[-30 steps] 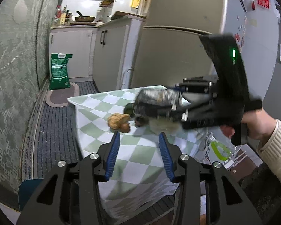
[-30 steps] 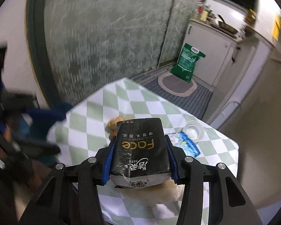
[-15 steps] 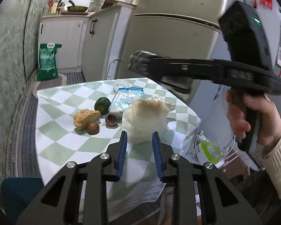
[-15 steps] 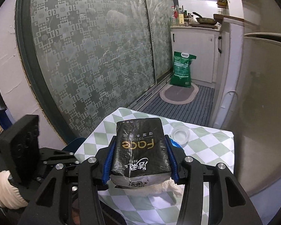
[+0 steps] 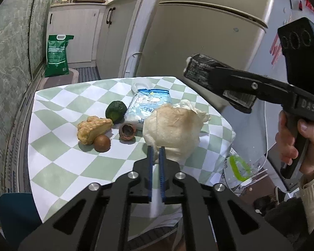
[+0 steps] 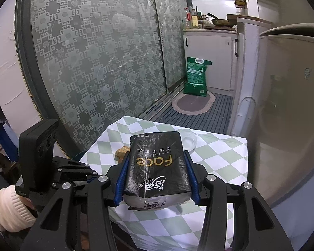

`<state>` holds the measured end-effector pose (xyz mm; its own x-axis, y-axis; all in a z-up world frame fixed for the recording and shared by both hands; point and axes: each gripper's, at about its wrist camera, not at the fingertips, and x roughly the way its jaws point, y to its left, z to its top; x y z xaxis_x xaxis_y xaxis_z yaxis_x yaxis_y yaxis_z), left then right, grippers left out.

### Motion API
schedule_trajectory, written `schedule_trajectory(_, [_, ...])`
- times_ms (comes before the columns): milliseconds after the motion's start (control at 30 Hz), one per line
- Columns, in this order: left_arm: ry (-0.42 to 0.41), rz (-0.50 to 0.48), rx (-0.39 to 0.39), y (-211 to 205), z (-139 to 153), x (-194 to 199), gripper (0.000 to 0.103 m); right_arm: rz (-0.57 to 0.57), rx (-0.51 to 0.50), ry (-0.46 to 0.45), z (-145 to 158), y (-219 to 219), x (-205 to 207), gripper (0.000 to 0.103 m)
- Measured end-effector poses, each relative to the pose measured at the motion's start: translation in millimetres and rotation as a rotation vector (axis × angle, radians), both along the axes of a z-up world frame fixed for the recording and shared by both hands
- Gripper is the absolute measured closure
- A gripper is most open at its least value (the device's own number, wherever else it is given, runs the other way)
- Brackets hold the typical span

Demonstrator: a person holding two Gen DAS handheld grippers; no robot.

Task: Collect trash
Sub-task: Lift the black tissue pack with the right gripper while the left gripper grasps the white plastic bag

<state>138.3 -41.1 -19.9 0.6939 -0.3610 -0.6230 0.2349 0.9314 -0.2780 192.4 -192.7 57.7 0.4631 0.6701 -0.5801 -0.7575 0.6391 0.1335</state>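
A crumpled, browned paper wad (image 5: 173, 129) lies on the green-checked table (image 5: 58, 125). My left gripper (image 5: 156, 149) has its jaws closed to a thin slit, pinching the wad's near lower edge. My right gripper (image 6: 157, 154) is shut on a black tissue pack (image 6: 157, 167) with gold lettering and holds it in the air over the table's near side. In the left wrist view the same tissue pack (image 5: 201, 69) hangs up and to the right of the wad, with a hand (image 5: 293, 138) on the gripper's handle.
On the cloth lie an avocado (image 5: 116, 110), a yellow lump (image 5: 93, 128), a brown round fruit (image 5: 102, 143), a brown half shell (image 5: 127, 131), a blue-white packet (image 5: 148, 104) and a clear lid (image 5: 141, 84). The fridge (image 5: 198, 31) stands behind. A clear bag (image 5: 238, 167) sits below the table's right edge.
The left jaws went from wide apart to nearly together as the gripper moved in on the wad. The right gripper carried the tissue pack up and to the right, uncovering the wad.
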Motion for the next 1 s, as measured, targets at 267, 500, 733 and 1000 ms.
schedule_trajectory(267, [-0.084,0.025,0.011,-0.6,17.9,-10.0,0.102,-0.014,0.002,-0.006,2.6,-3.8,-0.1,0.054])
schedule_trajectory(500, [-0.239,0.071,-0.043,20.0,50.1,-32.7,0.102,-0.023,0.014,-0.005,6.7,5.5,0.2,0.054])
schedule_trajectory(733, [-0.311,0.123,-0.074,56.5,71.5,-54.6,0.102,-0.009,0.002,0.002,5.5,26.2,-2.7,0.054])
schedule_trajectory(1000, [-0.332,0.187,-0.069,96.8,78.6,-83.5,0.102,0.027,-0.016,0.013,1.6,60.1,-6.0,0.054])
